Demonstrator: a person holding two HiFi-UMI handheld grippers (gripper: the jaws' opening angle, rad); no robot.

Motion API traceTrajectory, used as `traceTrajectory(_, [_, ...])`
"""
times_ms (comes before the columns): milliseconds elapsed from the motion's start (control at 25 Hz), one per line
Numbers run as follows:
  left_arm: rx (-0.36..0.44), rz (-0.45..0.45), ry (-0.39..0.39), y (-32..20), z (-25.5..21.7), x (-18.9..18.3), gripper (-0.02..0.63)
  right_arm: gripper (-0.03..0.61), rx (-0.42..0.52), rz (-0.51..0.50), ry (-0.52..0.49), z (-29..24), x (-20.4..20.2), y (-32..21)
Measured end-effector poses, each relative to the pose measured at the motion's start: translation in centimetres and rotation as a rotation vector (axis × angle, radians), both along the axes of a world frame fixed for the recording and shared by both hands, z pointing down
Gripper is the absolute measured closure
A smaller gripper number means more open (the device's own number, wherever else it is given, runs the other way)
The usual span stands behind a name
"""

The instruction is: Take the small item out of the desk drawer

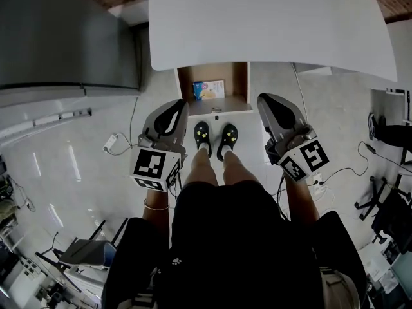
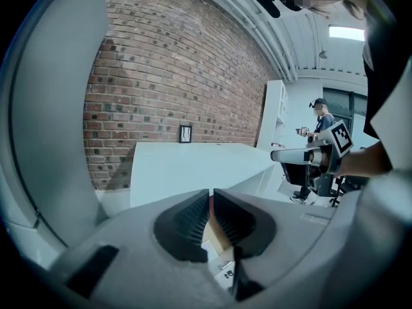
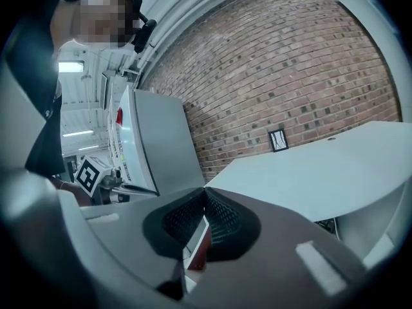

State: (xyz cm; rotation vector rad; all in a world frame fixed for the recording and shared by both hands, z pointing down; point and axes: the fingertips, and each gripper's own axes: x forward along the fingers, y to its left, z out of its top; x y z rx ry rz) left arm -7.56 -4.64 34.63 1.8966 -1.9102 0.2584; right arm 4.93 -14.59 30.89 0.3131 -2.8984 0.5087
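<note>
The small item (image 1: 208,89), seemingly a light, thin, pliable packet, lay flat in the open drawer (image 1: 185,82) under the table (image 1: 270,24), best pinched at one edge; the left tongs (image 1: 175,108) stood barely apart, the right tongs (image 1: 265,100) together, both empty.

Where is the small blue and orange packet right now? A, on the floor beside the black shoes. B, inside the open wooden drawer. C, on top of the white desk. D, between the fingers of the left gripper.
B: the head view shows the small blue and orange packet lying inside the open wooden drawer, which is pulled out from under the white desk.
</note>
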Motion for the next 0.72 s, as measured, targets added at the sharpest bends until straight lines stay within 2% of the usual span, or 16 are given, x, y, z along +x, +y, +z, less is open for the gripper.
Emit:
traceTrajectory(200, [-0.038,0.043,-0.005,-0.9,2.6,-0.3,0.591,0.566,-0.008,0.017,0.024,1.8,-0.6,-0.4])
traceTrajectory(360, [-0.066,0.072,-0.008,-1.5,4.5,-0.4,0.589,0.568,-0.048,0.030,-0.003,2.7,-1.4,-0.4])
traceTrajectory(560, [-0.097,0.101,-0.006,-2.1,6.9,-0.2,0.584,0.567,-0.049,0.040,0.068,5.5,-1.0,-0.3])
traceTrajectory(720, [-0.116,0.120,-0.012,-2.6,8.4,-0.5,0.581,0.568,-0.070,0.046,0.067,6.6,-1.5,-0.4])
